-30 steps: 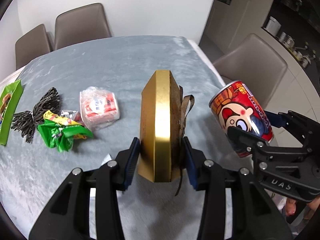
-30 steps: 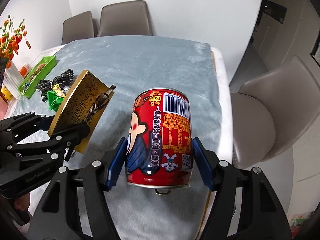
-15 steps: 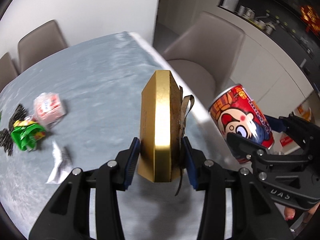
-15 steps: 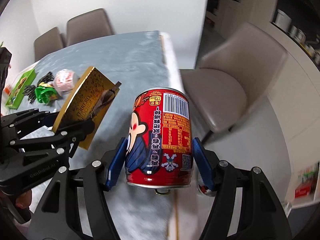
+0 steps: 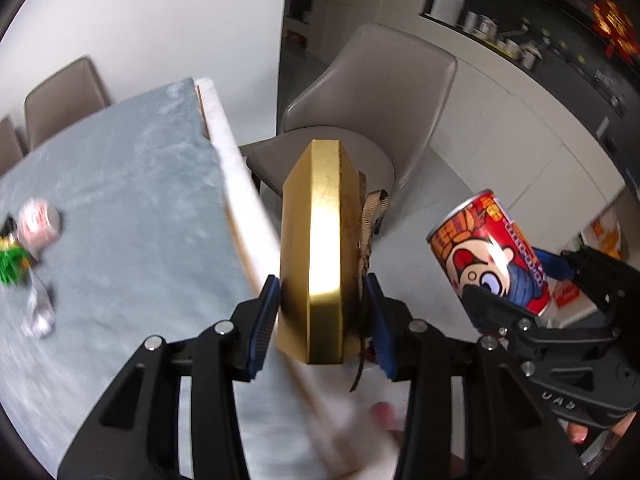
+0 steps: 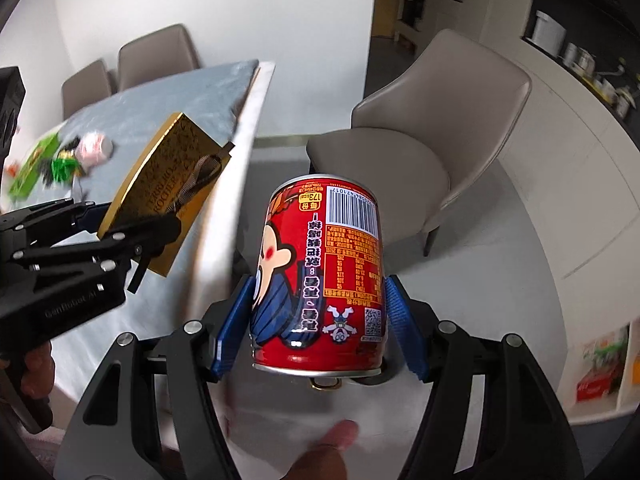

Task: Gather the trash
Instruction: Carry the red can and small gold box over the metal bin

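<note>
Trash: we clamped the gold box [image 5: 316, 248] in the left gripper [image 5: 322, 320] at frame centre, the red can [image 6: 320, 276] in the right gripper [image 6: 316, 324]; contents unseen.

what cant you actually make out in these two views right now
- Small trash left on the grey-clothed table: motion blur in both views; only a green wrapper and a pinkish packet show, no print readable.
- Red cartoon-printed drink can: its far side is hidden by its own body, and the right gripper pads cover its flanks.
- Gold octagonal chocolate box in the left gripper: left view shows it edge-on.
- Any bin: not in view.
</note>
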The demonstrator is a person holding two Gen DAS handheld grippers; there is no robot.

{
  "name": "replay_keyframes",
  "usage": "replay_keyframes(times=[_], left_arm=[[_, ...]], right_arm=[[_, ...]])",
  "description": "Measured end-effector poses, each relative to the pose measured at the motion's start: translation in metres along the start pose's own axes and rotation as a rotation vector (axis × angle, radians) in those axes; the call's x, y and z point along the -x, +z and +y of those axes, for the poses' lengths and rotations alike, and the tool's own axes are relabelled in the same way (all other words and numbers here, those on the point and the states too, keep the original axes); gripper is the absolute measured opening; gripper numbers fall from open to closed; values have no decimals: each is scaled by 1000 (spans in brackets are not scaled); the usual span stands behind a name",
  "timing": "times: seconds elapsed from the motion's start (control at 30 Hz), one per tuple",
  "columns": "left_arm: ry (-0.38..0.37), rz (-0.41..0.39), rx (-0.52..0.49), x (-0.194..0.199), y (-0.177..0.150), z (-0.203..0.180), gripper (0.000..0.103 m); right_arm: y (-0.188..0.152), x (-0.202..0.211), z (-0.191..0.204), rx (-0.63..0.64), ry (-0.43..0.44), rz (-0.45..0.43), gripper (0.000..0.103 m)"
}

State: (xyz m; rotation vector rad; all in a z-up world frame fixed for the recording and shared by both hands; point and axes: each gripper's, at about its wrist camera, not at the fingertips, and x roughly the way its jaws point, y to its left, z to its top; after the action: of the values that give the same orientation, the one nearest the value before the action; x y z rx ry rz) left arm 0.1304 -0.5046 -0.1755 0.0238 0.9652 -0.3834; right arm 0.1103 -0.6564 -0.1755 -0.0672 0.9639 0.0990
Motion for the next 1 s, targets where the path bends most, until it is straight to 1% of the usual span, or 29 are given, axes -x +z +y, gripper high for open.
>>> replay_keyframes(times=[0.1, 0.2, 0.27, 0.33, 0.47, 0.63, 0.77, 0.9, 1.0], left_arm=[[21, 4, 61, -14, -9, -31, 43], [29, 40, 125, -33, -19, -56, 43], [36, 71, 144, -47, -26, -72, 43], [39, 95, 149, -57, -33, -79, 43], [48, 163, 160, -93, -45, -95, 43], [51, 212, 171, -136, -57, -104, 43], [64, 258, 205, -193, -78, -110, 44], [84, 303, 233, -257, -100, -107, 44], [95, 318, 207, -306, -118, -109, 44]], right_arm=[[-9, -6, -34, 49, 17, 21, 63], [-18, -19, -64, 76, 30, 62, 63], [-23, -25, -77, 86, 36, 84, 63], [-28, -36, -85, 90, 41, 108, 63], [-40, -61, -99, 83, 29, 154, 63], [-59, -103, -110, 68, 19, 202, 63], [-81, -147, -121, 91, 13, 229, 63], [-109, -206, -135, 99, 43, 277, 63], [-131, -251, -140, 132, 62, 295, 63]])
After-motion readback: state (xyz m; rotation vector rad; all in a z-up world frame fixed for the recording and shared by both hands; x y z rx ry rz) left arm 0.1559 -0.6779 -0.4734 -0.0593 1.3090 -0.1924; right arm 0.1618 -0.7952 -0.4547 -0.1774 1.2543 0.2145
